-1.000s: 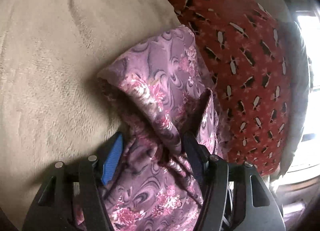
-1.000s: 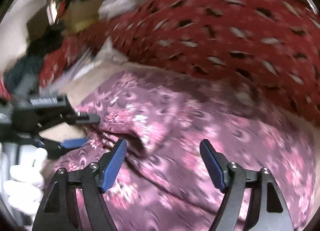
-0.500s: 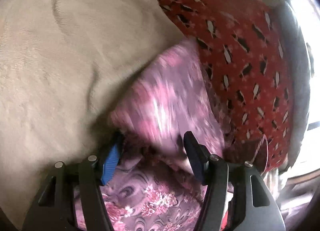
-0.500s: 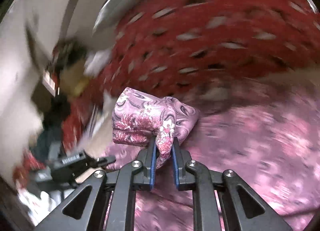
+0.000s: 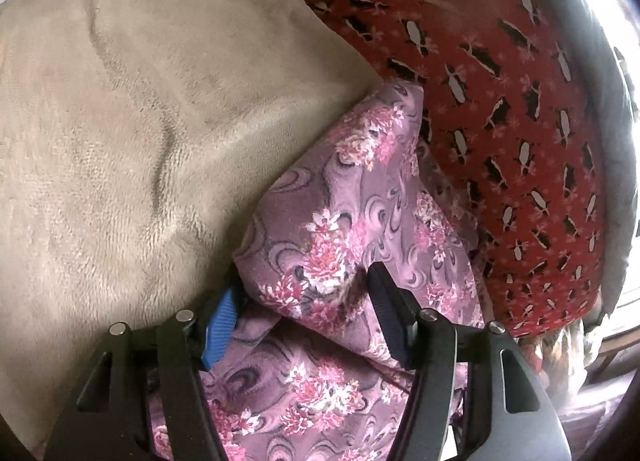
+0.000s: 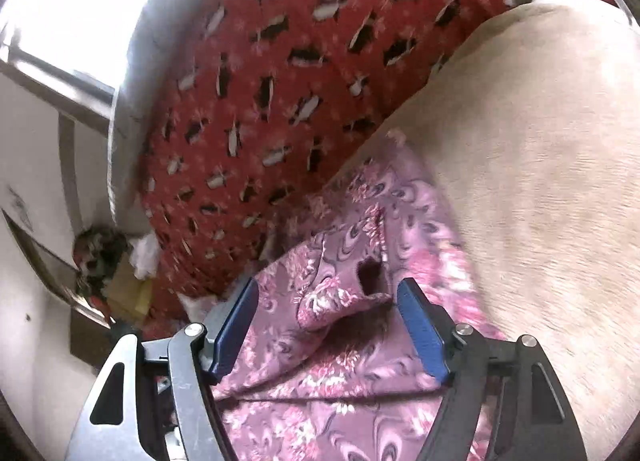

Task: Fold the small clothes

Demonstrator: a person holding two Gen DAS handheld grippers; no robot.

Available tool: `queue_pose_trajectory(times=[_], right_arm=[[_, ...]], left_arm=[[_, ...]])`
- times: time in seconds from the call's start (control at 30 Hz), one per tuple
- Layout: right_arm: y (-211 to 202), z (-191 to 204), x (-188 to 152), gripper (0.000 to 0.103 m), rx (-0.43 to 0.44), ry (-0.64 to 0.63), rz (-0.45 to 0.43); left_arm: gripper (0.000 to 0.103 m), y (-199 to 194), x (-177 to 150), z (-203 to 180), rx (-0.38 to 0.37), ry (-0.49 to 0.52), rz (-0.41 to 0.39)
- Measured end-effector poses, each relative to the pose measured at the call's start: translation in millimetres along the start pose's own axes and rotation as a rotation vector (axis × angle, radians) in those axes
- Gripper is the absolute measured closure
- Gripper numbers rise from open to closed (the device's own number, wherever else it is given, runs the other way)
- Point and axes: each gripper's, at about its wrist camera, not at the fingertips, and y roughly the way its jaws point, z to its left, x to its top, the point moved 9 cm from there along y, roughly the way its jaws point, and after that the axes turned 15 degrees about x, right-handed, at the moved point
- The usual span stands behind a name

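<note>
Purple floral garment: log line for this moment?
purple floral garment folded on beige blanket | left tongs open | right tongs open | red pillow beside

Purple-pink floral garment (image 5: 352, 221); beige blanket (image 5: 140, 121); red cloth (image 5: 500, 101), seemingly black-and-white motifs.

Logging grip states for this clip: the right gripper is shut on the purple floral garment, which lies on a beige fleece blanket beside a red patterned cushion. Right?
Not quite. The right wrist view shows the right gripper open, its blue pads spread either side of a raised fold of the purple floral garment. The garment does lie on the beige fleece blanket beside the red patterned cushion.
</note>
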Motion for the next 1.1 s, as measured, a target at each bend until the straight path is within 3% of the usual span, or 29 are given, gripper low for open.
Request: queue_pose_trajectory(times=[0.03,0.1,0.13,0.27,0.33,0.43,0.47,0.57,0.67,0.73,0.83,0.93,1.0,1.07,1.1], right_arm=[[8.1,-1.5,0.5,0.029,-0.044,-0.024,0.022],[19.5,10.3,0.8,0.053,-0.030,-0.080,0.062],[20.2,16.0,0.9,0.092,0.016,-0.085,0.077],[-11.2,44.2,16.4,0.093,0.120,-0.147,-0.027],[-26.2,27.7,17.5,0.093,0.074,-0.142,-0.043],[-30.7,-38.2,2.0,0.093,-0.108,-0.048,0.045],[-30.9,-45.3,-2.9,0.093,-0.105,-0.020,0.062],[-35.4,-27.0,4.2,0.092,-0.066,-0.055,0.033],[-42.7,10.3,16.5,0.092,0.003,-0.141,-0.023],[-36.0,10.6,15.0,0.088,-0.038,-0.192,0.014],[-13.5,-32.0,-7.3,0.088,-0.225,-0.143,0.233],[-36.1,-12.3,6.1,0.085,-0.192,-0.159,0.134],[-47.7,6.6,7.3,0.083,-0.147,-0.210,0.091],[-46.2,8.7,-6.4,0.069,-0.137,-0.235,0.119],[-41.0,4.4,-13.7,0.067,-0.157,-0.239,0.149]], left_arm=[[0.043,-0.5,0.1,0.2,0.001,0.001,-0.001],[0.043,-0.4,1.0,0.0,-0.002,-0.006,0.002],[0.043,-0.9,1.3,1.0,-0.007,-0.011,0.006],[0.043,0.2,2.5,3.6,-0.016,-0.032,0.022],[0.042,1.2,2.7,4.9,-0.014,-0.038,0.026],[0.042,2.3,1.4,5.1,-0.001,-0.035,0.034],[0.043,1.9,1.3,4.8,0.006,-0.029,0.032],[0.061,-1.5,3.9,6.6,0.051,-0.018,0.002],[0.061,1.9,4.9,10.6,0.099,-0.015,0.003],[0.061,5.3,4.8,10.0,0.127,0.002,0.005],[0.061,-0.8,3.6,6.8,0.164,0.031,-0.012],[0.061,-16.2,-1.7,-4.9,0.123,0.046,-0.002],[0.052,-30.6,-9.5,-22.7,0.063,0.078,-0.012],[0.038,-34.2,-20.1,-38.1,0.073,0.149,-0.034],[0.037,-30.2,-25.6,-43.2,0.103,0.186,-0.051]])
